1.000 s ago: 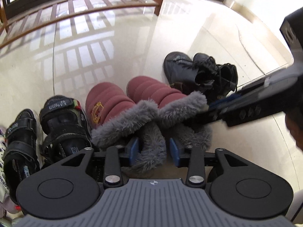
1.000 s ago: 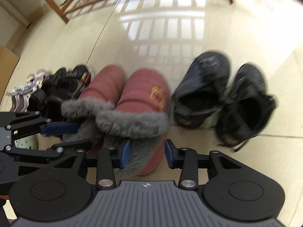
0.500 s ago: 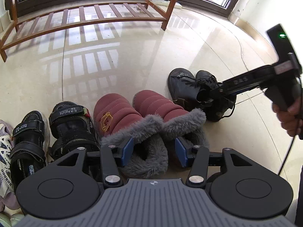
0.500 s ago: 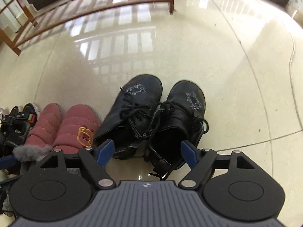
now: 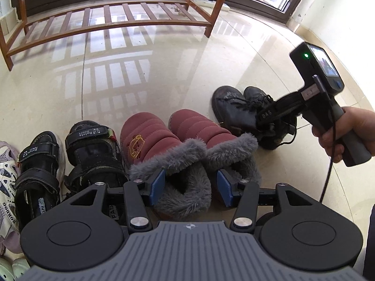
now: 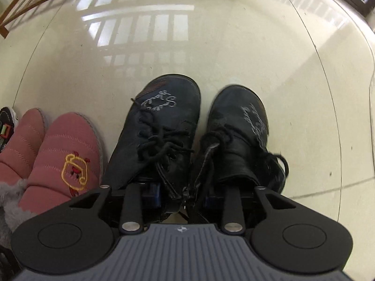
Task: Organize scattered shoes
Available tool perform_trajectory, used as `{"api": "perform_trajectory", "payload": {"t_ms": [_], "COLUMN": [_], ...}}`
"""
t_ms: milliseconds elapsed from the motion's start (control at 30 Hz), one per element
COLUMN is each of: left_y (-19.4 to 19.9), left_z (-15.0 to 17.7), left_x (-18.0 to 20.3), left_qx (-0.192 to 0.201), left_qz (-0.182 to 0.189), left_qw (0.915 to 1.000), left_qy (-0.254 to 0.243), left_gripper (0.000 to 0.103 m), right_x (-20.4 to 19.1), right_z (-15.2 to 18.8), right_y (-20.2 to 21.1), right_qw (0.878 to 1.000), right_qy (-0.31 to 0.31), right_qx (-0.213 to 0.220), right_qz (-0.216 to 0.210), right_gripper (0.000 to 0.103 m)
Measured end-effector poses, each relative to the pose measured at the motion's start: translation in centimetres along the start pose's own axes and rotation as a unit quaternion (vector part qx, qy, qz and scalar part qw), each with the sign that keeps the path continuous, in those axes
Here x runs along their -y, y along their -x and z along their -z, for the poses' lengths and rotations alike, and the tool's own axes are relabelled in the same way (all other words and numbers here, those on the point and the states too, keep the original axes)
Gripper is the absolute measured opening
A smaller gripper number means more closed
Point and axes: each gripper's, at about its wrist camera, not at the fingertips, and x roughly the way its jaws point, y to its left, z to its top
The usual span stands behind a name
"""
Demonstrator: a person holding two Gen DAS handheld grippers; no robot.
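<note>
Right now your right gripper [image 6: 181, 197] is closing, one pad inside each black boot [image 6: 164, 126] collar, the inner walls between them. Both boots run lengthwise away from you, toes forward, scuffed, laces loose. Your left gripper [image 5: 189, 187] hangs half-open over the maroon slippers [image 5: 178, 138], gripping nothing. Beyond stands the wooden rack [image 5: 112, 21].

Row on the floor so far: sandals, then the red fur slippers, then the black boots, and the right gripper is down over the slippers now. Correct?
Not quite. The right gripper is down over the black boots, its jaws closing around their inner collars, as the right wrist view shows. The left gripper is over the slippers. The order of sandals, slippers, boots is right.
</note>
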Motion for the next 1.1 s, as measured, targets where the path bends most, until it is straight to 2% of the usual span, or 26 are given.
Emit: {"api": "perform_trajectory", "payload": {"t_ms": [300,567,767,1000,1100], "left_y": [0.3,0.7,2.2,8.5,13.4], "left_z": [0.0,0.0,0.1,-2.9,-5.7], "left_x": [-0.1,0.2,0.2,0.9,2.4], "left_qx": [0.001,0.004,0.015,0.015,0.03], "left_qz": [0.001,-0.006,-0.023,-0.034,-0.038], "left_qw": [1.0,1.0,0.9996,0.9993,0.9984], "left_qy": [-0.001,-0.002,0.004,0.007,-0.03], "left_gripper": [0.053,0.054,0.055,0.055,0.056], "right_x": [0.9,0.8,1.0,1.4,1.7], "right_z": [4.8,5.8,6.6,7.4,6.4], "right_y": [0.8,1.3,4.2,11.7,15.4], "right_qw": [0.999,0.999,1.0,0.998,0.996], "right_qy": [0.015,0.009,-0.005,-0.024,-0.017], "right_qx": [-0.038,-0.039,-0.016,0.006,0.011], "right_qz": [-0.006,-0.013,-0.024,-0.065,-0.085], "right_gripper": [0.036,0.048,0.055,0.057,0.058]}}
